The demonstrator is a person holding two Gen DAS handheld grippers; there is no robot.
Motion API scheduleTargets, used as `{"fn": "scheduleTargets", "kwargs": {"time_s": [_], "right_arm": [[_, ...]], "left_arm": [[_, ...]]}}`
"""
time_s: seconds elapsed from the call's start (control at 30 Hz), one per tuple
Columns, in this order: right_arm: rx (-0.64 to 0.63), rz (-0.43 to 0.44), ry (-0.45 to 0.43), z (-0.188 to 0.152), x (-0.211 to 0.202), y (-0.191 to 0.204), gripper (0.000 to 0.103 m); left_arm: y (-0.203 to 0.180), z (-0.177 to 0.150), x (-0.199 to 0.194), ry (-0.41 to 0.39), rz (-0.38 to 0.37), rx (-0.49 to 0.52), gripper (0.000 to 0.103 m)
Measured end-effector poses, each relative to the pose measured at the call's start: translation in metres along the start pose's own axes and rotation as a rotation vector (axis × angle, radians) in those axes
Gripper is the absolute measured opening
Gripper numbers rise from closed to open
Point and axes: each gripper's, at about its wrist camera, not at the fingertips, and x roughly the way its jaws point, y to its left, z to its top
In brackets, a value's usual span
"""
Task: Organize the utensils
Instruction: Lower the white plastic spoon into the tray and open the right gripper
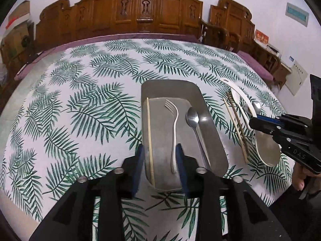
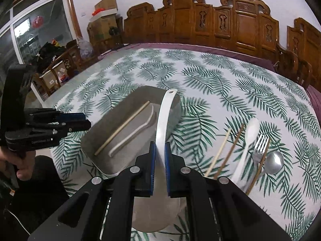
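Note:
A metal tray (image 1: 212,132) in the middle of the leaf-print table holds a pale chopstick (image 1: 149,136), a white fork (image 1: 175,128) and a metal spoon (image 1: 193,117). My left gripper (image 1: 159,150) hovers open over the tray's near end. The fork's handle lies in the tray between its fingers, untouched. My right gripper (image 2: 159,146) is shut on the handle of a white rice paddle (image 2: 163,116), held above the table just right of the tray (image 2: 174,108). The left wrist view shows the paddle's blade (image 1: 266,150) below the right gripper (image 1: 252,121). In the right wrist view, the left gripper (image 2: 87,120) is at the tray's left.
Right of the tray lie loose chopsticks (image 2: 218,154), a white spoon (image 2: 248,138), a metal fork (image 2: 259,146) and a metal spoon (image 2: 274,162). Carved wooden chairs (image 1: 144,10) line the table's far side. Cardboard boxes (image 2: 104,16) stand far left.

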Motion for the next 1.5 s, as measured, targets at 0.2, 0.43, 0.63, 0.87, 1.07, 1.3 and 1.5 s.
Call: {"fn": "scheduleTargets", "kwargs": {"time_s": [0.2,0.43,0.63,0.87,1.07,1.3,1.5], "right_arm": [[0.023,0.036,-0.008,0.013,0.012,0.015,0.010],[0.019,0.051,-0.022,0.032,0.030,0.033,0.010],[0.041,0.060,-0.015,0.042,0.054,0.040,0.010],[0.036,0.042,0.054,0.035,0.094,0.052,0.010],[0.021,0.034,0.076,0.029,0.103,0.058,0.010],[0.034,0.042,0.078,0.025,0.101,0.055,0.011],[0.038,0.061,0.046,0.027,0.082,0.049,0.011]], "left_arm": [[0.009,-0.006,-0.010,-0.051,-0.021,-0.012,0.071],[0.022,-0.008,-0.014,-0.063,0.000,-0.029,0.074],[0.035,-0.010,-0.016,-0.069,0.027,-0.052,0.074],[0.044,-0.015,-0.014,-0.060,0.044,-0.063,0.074],[0.047,-0.017,-0.012,-0.058,0.042,-0.075,0.074],[0.038,-0.016,-0.014,-0.066,0.039,-0.054,0.074],[0.025,-0.012,-0.019,-0.077,0.029,-0.031,0.074]]}}
